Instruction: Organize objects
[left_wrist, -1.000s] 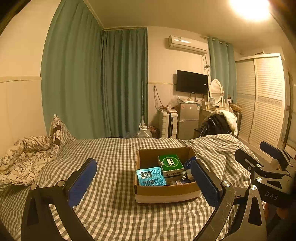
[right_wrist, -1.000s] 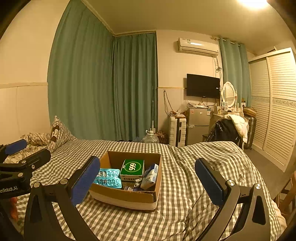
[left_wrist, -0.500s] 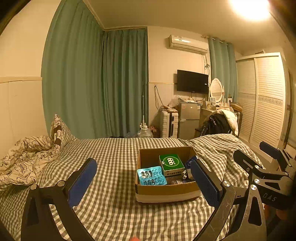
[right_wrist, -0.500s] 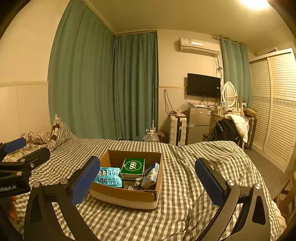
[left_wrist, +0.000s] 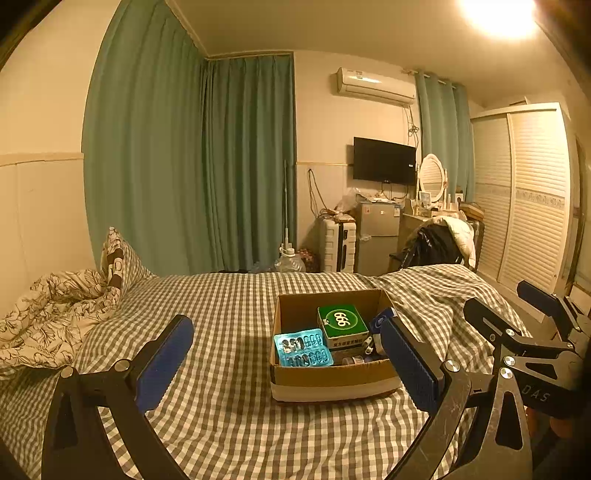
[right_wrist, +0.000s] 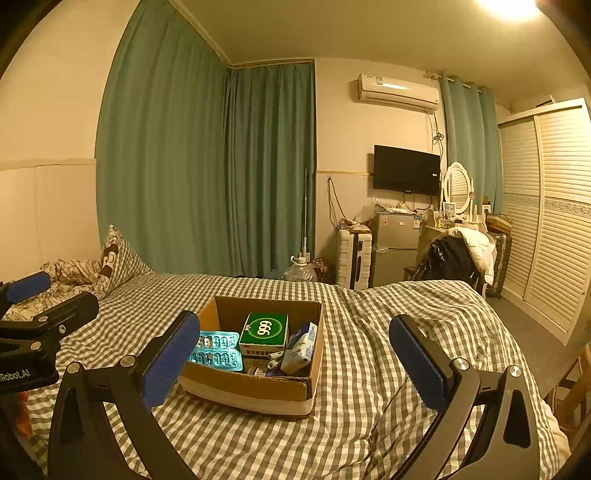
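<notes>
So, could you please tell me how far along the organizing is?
Nothing looks done yet: the green box, blister pack and other items sit in the cardboard box. Nothing is in hand; the left gripper and right gripper are open. All sorting remains.

A cardboard box (right_wrist: 258, 391) sits on a bed (right_wrist: 369, 369) covered in grey-and-white check, holding a green carton (right_wrist: 264, 331) marked 999, a turquoise blister pack (right_wrist: 216, 350) leaning on the box's left wall, and a white-and-blue packet (right_wrist: 303, 347) propped against its right side. The right gripper (right_wrist: 295, 354) hovers in the foreground, its blue-padded fingers (right_wrist: 168, 354) spread wide and holding nothing, while the left gripper (right_wrist: 37, 299) shows at the frame's left edge, its fingers parted. Teal curtains (right_wrist: 207, 166), a wall-mounted television (right_wrist: 406, 170), a small fridge (right_wrist: 393, 247) and louvred wardrobe doors (right_wrist: 554, 221) fill the room behind.
</notes>
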